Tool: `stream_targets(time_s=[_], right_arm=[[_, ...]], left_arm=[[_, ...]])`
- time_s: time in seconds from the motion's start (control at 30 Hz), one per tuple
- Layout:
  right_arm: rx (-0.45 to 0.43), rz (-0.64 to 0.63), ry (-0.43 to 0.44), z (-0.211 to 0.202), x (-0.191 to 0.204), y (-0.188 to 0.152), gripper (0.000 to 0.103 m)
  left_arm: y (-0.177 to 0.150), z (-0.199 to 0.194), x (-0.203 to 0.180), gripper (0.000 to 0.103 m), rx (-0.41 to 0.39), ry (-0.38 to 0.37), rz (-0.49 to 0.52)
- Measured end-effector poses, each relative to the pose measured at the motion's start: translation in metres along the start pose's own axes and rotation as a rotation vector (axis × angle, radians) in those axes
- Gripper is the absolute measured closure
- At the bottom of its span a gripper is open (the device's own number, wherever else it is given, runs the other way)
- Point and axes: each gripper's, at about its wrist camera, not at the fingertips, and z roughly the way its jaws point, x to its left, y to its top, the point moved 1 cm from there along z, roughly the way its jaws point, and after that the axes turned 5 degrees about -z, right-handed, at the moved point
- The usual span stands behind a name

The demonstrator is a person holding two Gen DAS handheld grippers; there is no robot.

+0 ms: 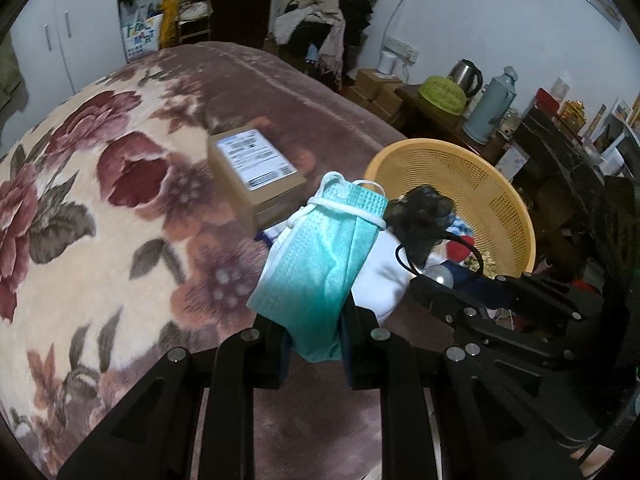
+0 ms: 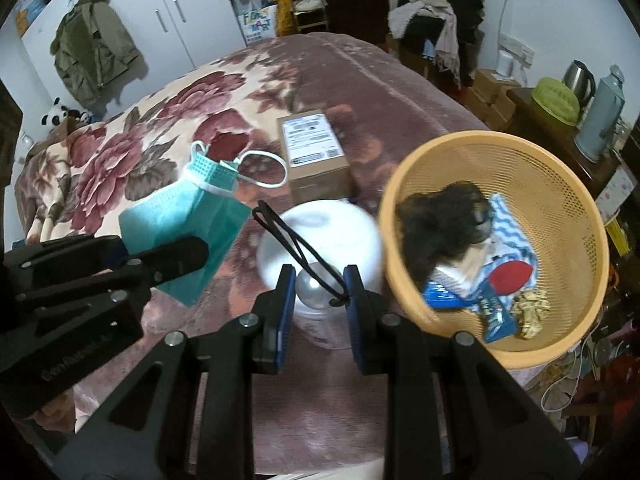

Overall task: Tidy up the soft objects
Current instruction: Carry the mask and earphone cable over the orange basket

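Note:
My left gripper (image 1: 316, 340) is shut on a teal face mask (image 1: 320, 256) with white ear loops, held above the bed; the mask (image 2: 192, 216) and the left gripper (image 2: 160, 264) also show in the right wrist view. My right gripper (image 2: 320, 300) is shut on a silver pearl ball with a black elastic loop (image 2: 316, 288), above a white round lid (image 2: 320, 240). In the left wrist view the right gripper (image 1: 440, 280) sits by the orange mesh basket (image 1: 500, 200). The basket (image 2: 560, 184) holds a black furry item (image 2: 440, 228), striped cloth and packets.
A cardboard box (image 2: 316, 152) with a label lies on the floral blanket (image 1: 100, 220). A side table with a kettle (image 1: 466, 74) and thermos (image 1: 490, 108) stands right of the bed. Clothes are piled on a chair (image 1: 328, 12) at the back.

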Motion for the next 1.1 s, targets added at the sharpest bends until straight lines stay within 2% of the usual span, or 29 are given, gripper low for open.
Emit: stream_targets(time_s=[0.7,1.1], right_arm=[[-0.005,0.191,-0.102,-0.018,-0.129,-0.013,0.078],[-0.018,0.284,-0.140,-0.021,-0.181,-0.015,0.078]], left_arm=[[0.030,0.058,-0.132,0.084,0.063,-0.123,0.163],[0.036,0.098,-0.178,0.084,0.116,-0.166,0.184]])
